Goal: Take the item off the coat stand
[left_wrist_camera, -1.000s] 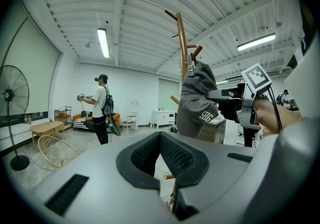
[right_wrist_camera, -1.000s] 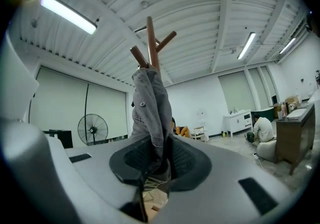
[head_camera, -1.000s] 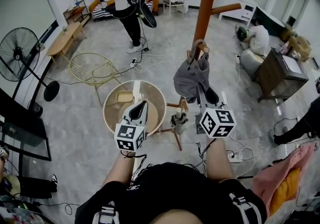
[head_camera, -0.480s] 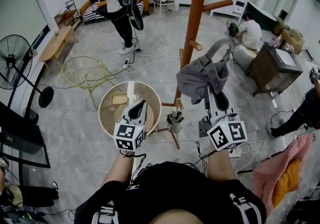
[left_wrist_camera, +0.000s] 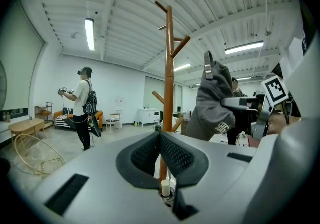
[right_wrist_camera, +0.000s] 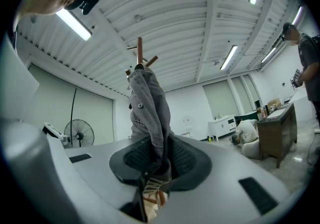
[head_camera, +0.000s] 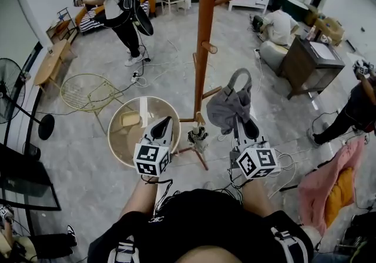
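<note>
garment (head_camera: 225, 105) hangs pinched in right gripper (head_camera: 237, 118) beside coat stand (head_camera: 205, 21); left gripper (head_camera: 165, 123) closed, empty.

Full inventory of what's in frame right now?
brown wooden coat stand: one, brown, centre
grey fabric garment: one, grey, right of stand
round light-wood table: one, tan, left of stand base
yellow wire chair: one, yellow, left
black floor fan: one, black, far left
pink cloth: one, pink, lower right
left gripper: one, grey, jaws shut, empty
right gripper: one, grey, jaws shut on garment
</note>
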A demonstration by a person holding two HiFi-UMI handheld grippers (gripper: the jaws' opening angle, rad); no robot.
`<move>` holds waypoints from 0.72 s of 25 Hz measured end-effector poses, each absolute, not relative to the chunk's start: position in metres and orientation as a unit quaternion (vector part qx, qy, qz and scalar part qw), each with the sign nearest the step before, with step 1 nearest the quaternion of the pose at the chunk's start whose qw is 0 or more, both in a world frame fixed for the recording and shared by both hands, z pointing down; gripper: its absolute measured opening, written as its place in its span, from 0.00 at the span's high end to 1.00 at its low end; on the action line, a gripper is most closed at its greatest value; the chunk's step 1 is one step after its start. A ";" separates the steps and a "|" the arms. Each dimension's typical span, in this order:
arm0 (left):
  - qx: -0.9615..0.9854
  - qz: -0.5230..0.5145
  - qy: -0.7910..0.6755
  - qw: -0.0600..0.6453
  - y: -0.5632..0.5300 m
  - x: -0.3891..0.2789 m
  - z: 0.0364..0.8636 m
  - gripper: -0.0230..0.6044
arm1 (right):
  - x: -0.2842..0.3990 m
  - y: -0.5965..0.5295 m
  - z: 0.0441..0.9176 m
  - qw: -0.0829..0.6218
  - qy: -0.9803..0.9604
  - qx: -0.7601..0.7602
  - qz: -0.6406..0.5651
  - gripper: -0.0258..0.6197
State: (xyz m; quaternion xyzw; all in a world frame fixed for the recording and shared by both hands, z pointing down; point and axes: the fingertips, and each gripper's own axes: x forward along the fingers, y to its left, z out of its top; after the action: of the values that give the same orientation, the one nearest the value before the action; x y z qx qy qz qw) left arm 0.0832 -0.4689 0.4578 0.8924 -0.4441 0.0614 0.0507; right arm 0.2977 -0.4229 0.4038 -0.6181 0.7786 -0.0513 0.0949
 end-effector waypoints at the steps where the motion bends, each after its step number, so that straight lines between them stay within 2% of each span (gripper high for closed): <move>1: 0.894 0.062 -0.440 0.052 -0.470 0.087 0.457 0.94 | 0.300 -0.424 0.412 0.088 0.776 -0.621 -0.057 0.82; 18: 0.896 0.071 -0.434 0.057 -0.478 0.112 0.457 0.94 | 0.319 -0.435 0.438 0.042 0.771 -0.631 -0.073 0.82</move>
State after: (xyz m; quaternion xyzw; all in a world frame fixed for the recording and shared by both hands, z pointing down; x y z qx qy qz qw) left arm 0.1120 -0.4780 0.4571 0.8963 -0.4342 0.0707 0.0568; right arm 0.3194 -0.4346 0.4379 -0.6307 0.7714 -0.0731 0.0419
